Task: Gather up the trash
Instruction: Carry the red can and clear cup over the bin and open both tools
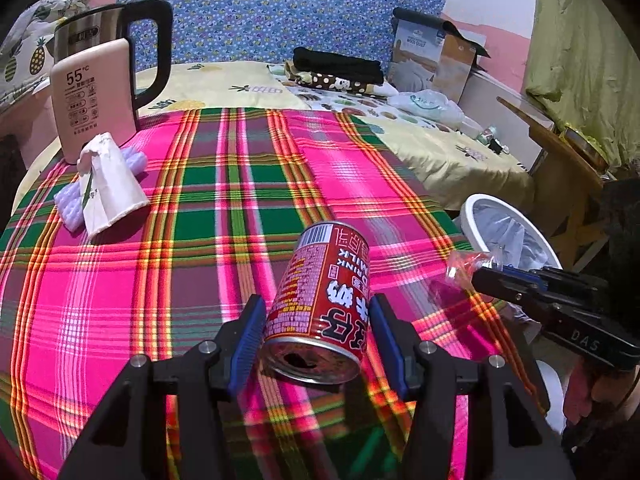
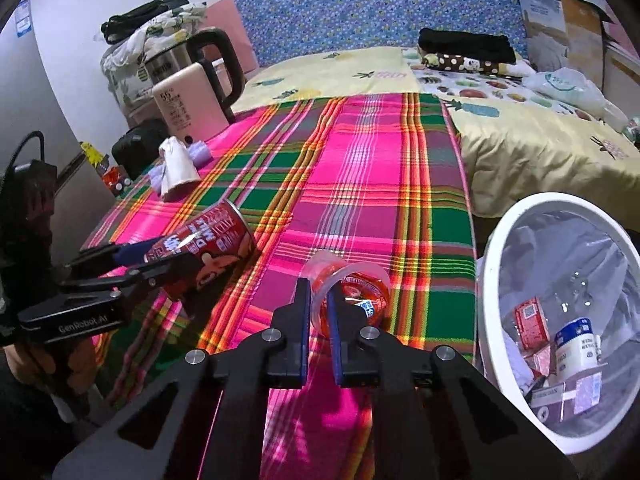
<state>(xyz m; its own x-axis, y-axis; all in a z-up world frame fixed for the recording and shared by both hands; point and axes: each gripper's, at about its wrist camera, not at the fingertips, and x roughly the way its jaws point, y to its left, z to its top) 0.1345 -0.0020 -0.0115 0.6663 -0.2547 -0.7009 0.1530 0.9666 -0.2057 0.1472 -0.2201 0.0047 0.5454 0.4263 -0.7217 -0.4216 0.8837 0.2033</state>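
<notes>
My left gripper (image 1: 318, 328) is shut on a red milk-drink can (image 1: 320, 300), tilted with its opened end toward the camera, just above the plaid cloth; the can also shows in the right wrist view (image 2: 208, 246). My right gripper (image 2: 319, 300) is shut on the rim of a clear red plastic jelly cup (image 2: 352, 292), and shows in the left wrist view (image 1: 480, 274) holding it near the bin. A white trash bin (image 2: 490, 280) with a clear liner stands right of the table, holding cartons and a small bottle. A crumpled white paper cup (image 1: 106, 188) lies at the table's far left.
A steel kettle (image 1: 100, 36) and a pink box marked 55°C (image 1: 90, 100) stand at the table's back left. A bed with a yellow quilt (image 2: 520, 140), folded clothes and a plastic bag lies behind. A wooden stool (image 1: 560, 160) is beyond the bin.
</notes>
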